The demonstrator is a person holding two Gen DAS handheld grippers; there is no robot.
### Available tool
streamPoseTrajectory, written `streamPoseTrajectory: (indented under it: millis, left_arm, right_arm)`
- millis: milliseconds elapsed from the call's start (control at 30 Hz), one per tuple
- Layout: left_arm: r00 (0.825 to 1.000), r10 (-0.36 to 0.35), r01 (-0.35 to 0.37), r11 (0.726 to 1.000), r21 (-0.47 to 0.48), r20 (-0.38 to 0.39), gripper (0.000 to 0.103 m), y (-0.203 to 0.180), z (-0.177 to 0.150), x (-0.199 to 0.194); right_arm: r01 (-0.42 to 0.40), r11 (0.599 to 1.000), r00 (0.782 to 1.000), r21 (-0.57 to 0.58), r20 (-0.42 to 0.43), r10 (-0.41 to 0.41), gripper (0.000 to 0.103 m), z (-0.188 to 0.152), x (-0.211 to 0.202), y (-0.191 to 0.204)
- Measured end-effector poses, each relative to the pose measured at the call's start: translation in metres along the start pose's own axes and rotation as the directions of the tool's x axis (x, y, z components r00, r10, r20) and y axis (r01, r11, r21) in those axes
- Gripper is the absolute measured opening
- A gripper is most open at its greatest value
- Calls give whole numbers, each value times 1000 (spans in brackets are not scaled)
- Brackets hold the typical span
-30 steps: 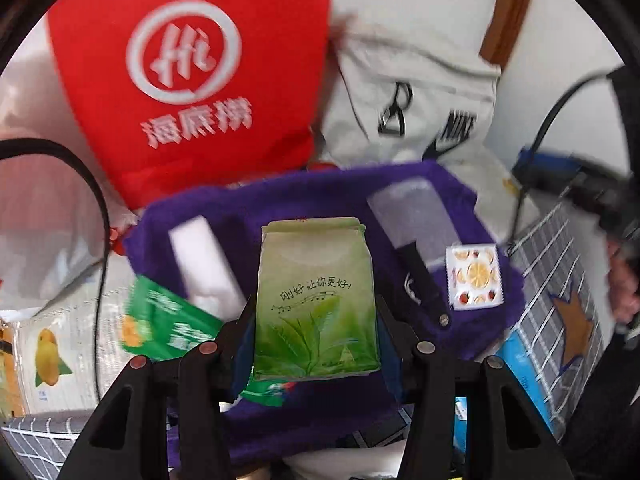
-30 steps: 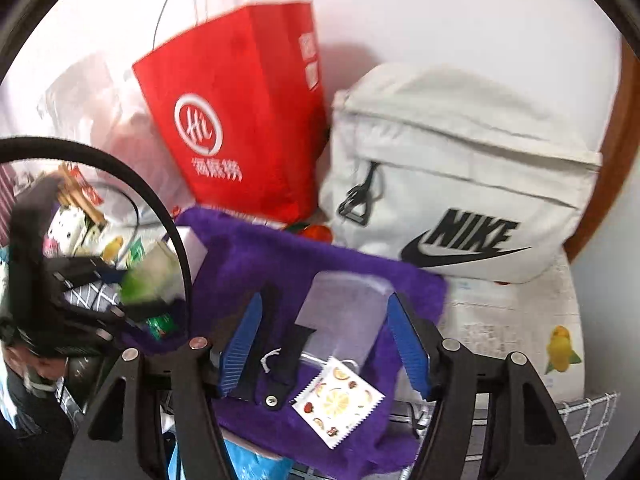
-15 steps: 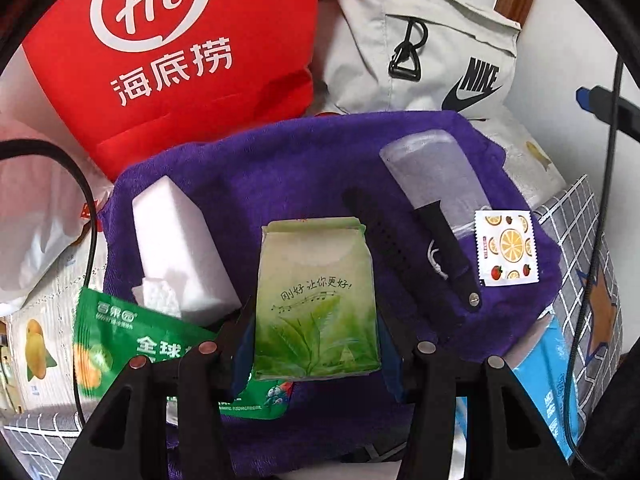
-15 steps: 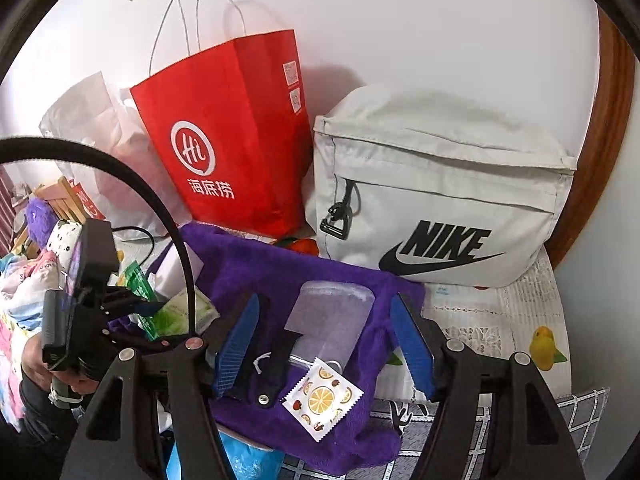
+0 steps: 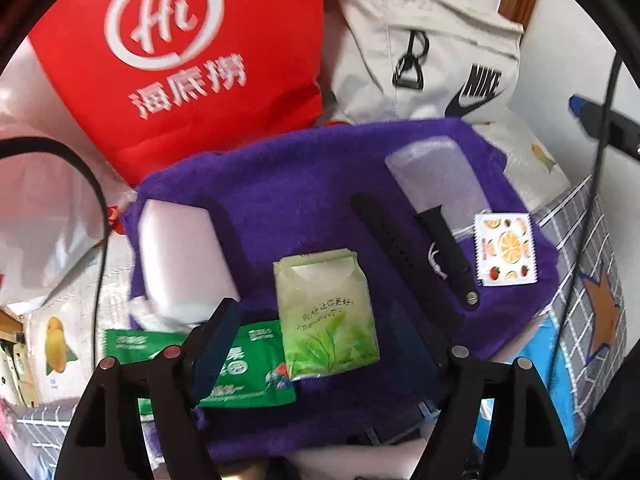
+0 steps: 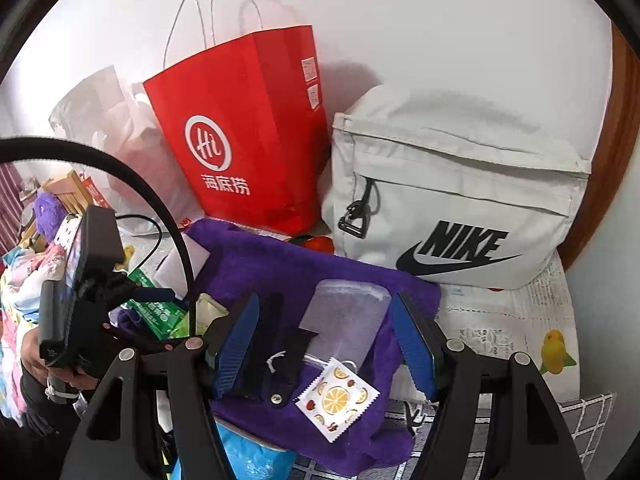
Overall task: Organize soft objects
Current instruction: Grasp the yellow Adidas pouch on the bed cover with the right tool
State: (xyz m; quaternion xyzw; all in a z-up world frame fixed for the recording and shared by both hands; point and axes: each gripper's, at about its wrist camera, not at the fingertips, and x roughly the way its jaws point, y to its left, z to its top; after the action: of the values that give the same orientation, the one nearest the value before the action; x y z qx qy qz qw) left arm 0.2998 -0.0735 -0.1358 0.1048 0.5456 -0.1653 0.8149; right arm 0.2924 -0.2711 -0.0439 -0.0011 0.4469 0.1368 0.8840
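The left claw (image 5: 320, 344) has just been opening its jaws, and the green tea pack (image 5: 326, 316) lies between them on the purple towel (image 5: 280, 200), let go and touching neither side. A darker green packet (image 5: 240, 368) pokes out from under the pack on its left, right by the left jaw. Farther off on the towel sit a white sponge block (image 5: 180, 252) to the left, a black strap (image 5: 384, 236), a clear case (image 5: 432, 176) and a little fruit sachet (image 5: 506, 250) to the right. The right claw (image 6: 324, 340) is wide open and holds nothing, with the clear case (image 6: 344, 320) and strap between its jaws. If the left claw pulls away carelessly, its left jaw could snag the darker packet and drag it, or bump the tea pack crooked. The towel is soft, so it could bunch up too.
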Motion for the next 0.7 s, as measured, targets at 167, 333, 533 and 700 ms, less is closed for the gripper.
streamPoseTrajectory:
  millis: [167, 333, 533, 700]
  left_arm:
    - [995, 36, -34, 999, -19, 98, 76, 10, -3, -51]
    - [983, 64, -51, 996, -77, 172, 80, 29, -12, -101]
    - [972, 135, -109, 984, -142, 194, 80, 55, -44, -145]
    - [975, 94, -49, 974, -220, 201, 81, 70, -90, -155]
  right_arm:
    - [-20, 1000, 1000, -10, 16, 20, 68, 1, -8, 10]
    - [-36, 998, 998, -58, 45, 39, 68, -2, -27, 36]
    - [-151, 985, 989, -86, -25, 149, 68, -24, -30, 75]
    - [-213, 969, 973, -125, -116, 199, 68, -65, -21, 120]
